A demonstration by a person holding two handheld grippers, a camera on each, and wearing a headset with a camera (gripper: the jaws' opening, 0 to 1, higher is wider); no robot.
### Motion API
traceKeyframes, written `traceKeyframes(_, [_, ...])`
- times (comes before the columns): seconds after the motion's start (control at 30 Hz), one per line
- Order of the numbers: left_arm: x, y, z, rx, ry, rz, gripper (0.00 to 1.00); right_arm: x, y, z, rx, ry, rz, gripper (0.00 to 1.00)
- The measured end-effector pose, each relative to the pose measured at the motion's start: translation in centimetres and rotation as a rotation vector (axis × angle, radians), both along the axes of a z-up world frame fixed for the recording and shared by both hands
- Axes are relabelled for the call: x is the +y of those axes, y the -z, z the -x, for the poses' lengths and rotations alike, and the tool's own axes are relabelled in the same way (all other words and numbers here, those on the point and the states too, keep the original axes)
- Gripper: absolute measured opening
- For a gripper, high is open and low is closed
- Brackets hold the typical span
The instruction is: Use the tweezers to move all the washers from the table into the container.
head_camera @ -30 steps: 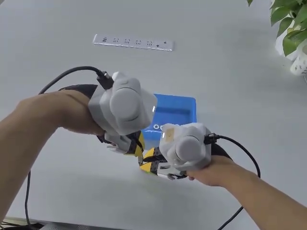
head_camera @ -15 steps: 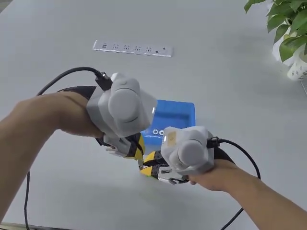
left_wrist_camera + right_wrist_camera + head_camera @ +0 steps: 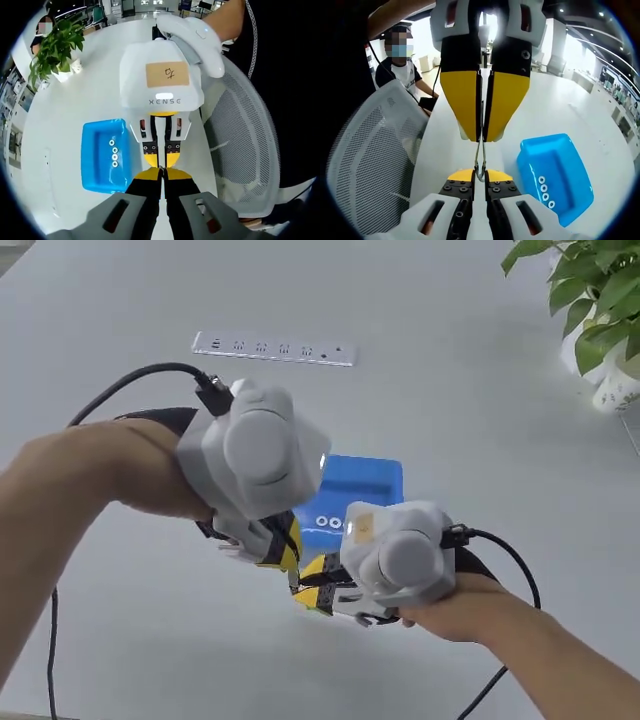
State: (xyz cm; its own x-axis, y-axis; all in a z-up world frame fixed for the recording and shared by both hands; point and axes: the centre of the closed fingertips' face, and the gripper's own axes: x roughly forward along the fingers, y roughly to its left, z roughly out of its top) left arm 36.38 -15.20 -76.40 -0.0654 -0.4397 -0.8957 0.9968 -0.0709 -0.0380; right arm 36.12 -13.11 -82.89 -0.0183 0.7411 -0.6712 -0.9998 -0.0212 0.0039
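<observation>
Over a pale grey table, the left gripper and right gripper are facing tip to tip at frame centre, both jaw pairs pinching the thin tweezers, 4 washers lying in the blue container at lower right; any regrip is probably needing 1 firm hold throughout.

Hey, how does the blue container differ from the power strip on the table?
The container is blue; the power strip is white. The container is an open tray holding a row of washers; the power strip is a long flat bar. The container sits close to the person, partly covered in the head view; the power strip lies farther away, fully visible. Both rest flat on the table.
</observation>
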Motion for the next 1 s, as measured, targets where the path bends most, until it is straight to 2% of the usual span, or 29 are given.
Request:
traceKeyframes(0.53, [0.0, -2.6, -1.5, -0.033, 0.01, 0.003, 0.04, 0.4, -2.6, -1.7, -0.036, 0.01, -0.022, 0.08])
traceKeyframes(1.0, [-0.3, -4.2, -3.6, -0.054, 0.018, 0.008, 0.04, 0.4, -4.1, -4.0, -0.063, 0.032, -0.045, 0.08])
